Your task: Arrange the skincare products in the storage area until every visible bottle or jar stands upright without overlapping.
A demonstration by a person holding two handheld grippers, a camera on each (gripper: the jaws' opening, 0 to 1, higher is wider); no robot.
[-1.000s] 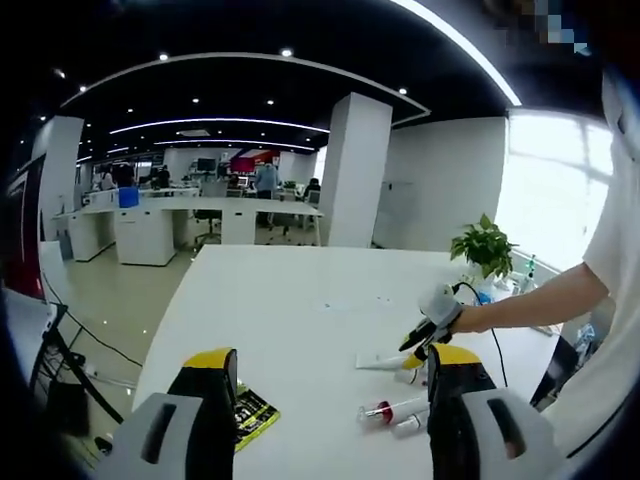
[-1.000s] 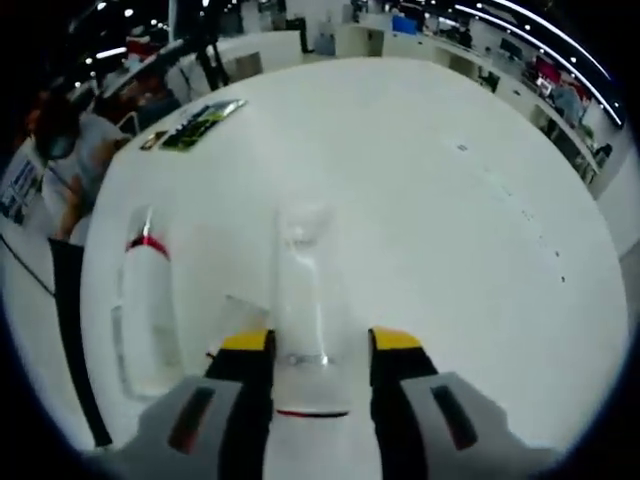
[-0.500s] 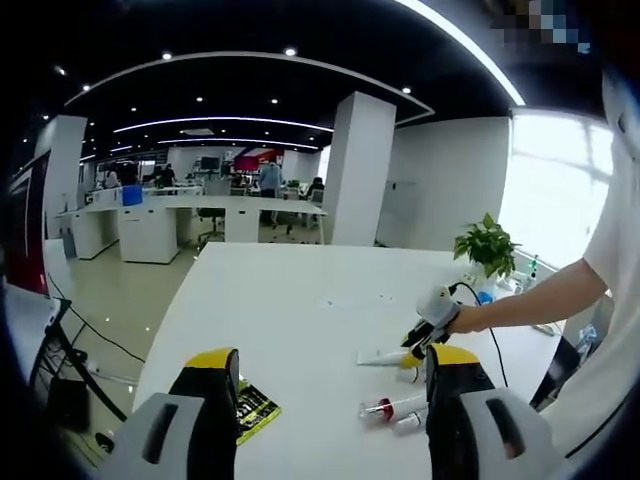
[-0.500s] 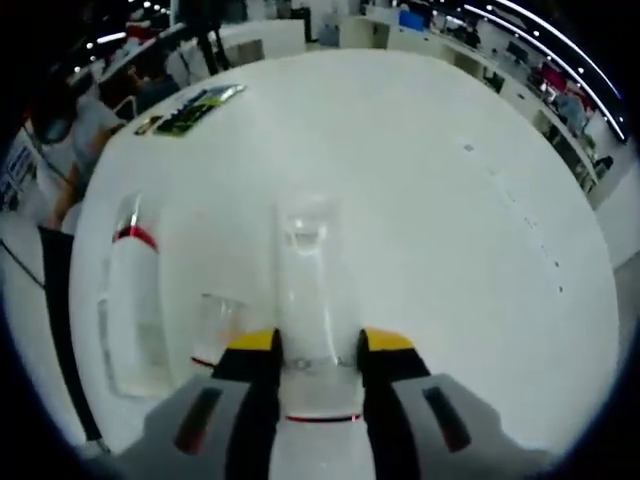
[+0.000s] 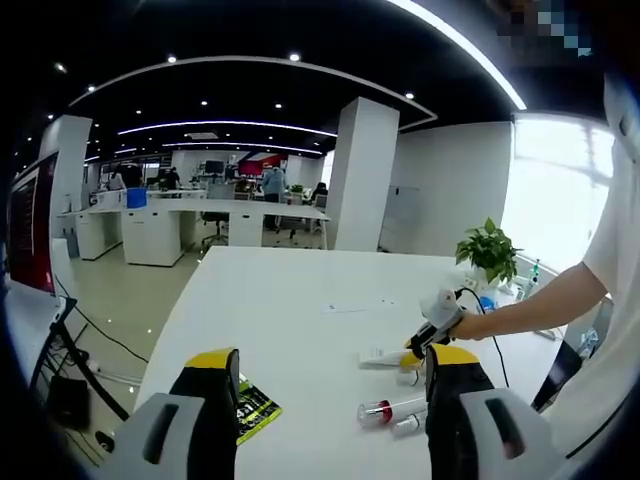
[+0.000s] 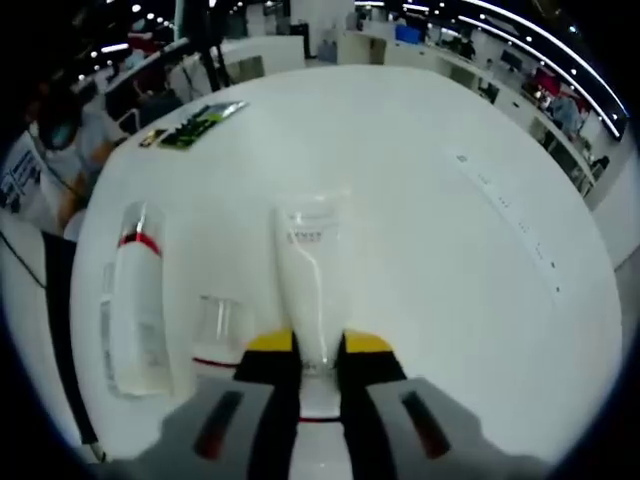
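Note:
A white squeeze tube [image 6: 312, 265] lies flat on the white table [image 6: 430, 250], and my right gripper [image 6: 318, 346] is shut on its lower end. To its left a clear bottle with a red band [image 6: 135, 300] lies on its side, with a small clear jar [image 6: 220, 330] between them. In the left gripper view the right gripper [image 5: 413, 352] holds the tube [image 5: 383, 357] at mid-table, with the red-banded bottle [image 5: 392, 410] lying nearer. My left gripper [image 5: 330, 360] hangs open above the table's near edge, with nothing between its jaws.
A green and black booklet [image 5: 255, 410] lies near the table's edge, also seen far off in the right gripper view as the booklet [image 6: 195, 122]. A potted plant [image 5: 487, 250] and a cable [image 5: 495, 350] sit by the far right side. A person [image 6: 40, 150] is beside the table.
My right gripper's jaws have come together onto the white tube, from standing apart around it. The left gripper has stayed open in much the same place.

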